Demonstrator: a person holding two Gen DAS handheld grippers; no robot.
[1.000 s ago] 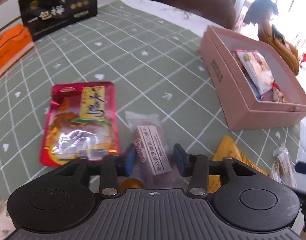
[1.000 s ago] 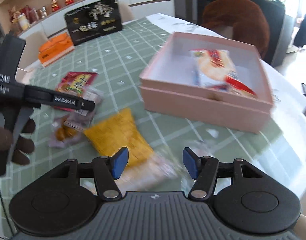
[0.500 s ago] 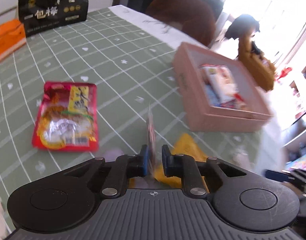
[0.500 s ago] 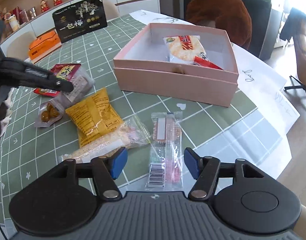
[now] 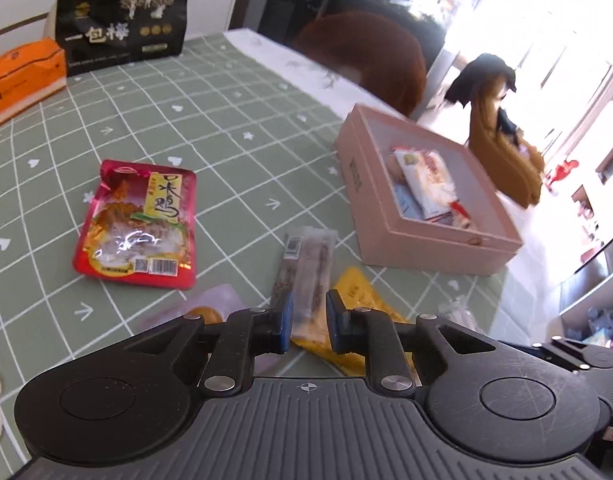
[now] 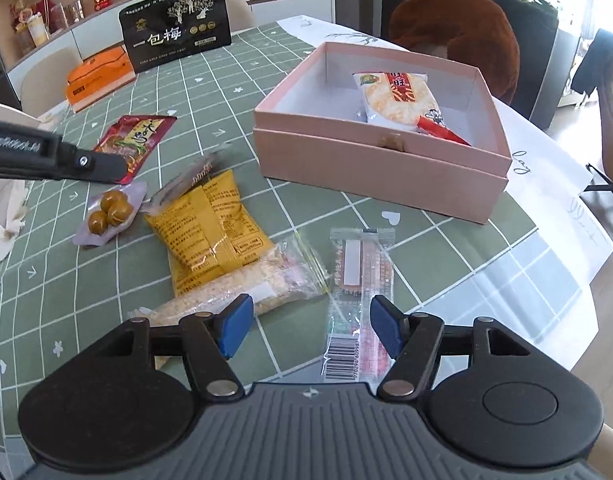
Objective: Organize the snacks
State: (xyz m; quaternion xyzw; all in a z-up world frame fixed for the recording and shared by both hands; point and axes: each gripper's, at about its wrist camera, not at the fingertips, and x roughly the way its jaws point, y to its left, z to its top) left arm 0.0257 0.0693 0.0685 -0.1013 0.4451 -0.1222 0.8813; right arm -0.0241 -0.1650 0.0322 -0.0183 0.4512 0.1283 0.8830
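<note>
My left gripper [image 5: 308, 320] is shut on a long clear packet of brown snack [image 5: 312, 268], held edge-up above the green checked table; its jaws are opening slightly. The right wrist view shows that packet [image 6: 198, 170] raised above a yellow packet [image 6: 210, 228]. The open pink box [image 6: 366, 168] holds a rice cracker packet [image 6: 394, 98]. My right gripper [image 6: 308, 324] is open, low over the table. A clear striped packet with a barcode [image 6: 360, 280] lies by its right finger.
A red packet [image 5: 136, 224], a purple packet of golden balls [image 6: 110, 210] and a clear bag of grain bars [image 6: 246, 292] lie loose. A black bag [image 6: 174, 26] and orange box [image 6: 100, 76] stand at the far edge. White paper [image 6: 546, 168] overhangs the right edge.
The left gripper shut on the brown snack packet, lifted it off the table and swung toward the pink box. The right gripper settled over the barcode packet, with its jaws a little wider.
</note>
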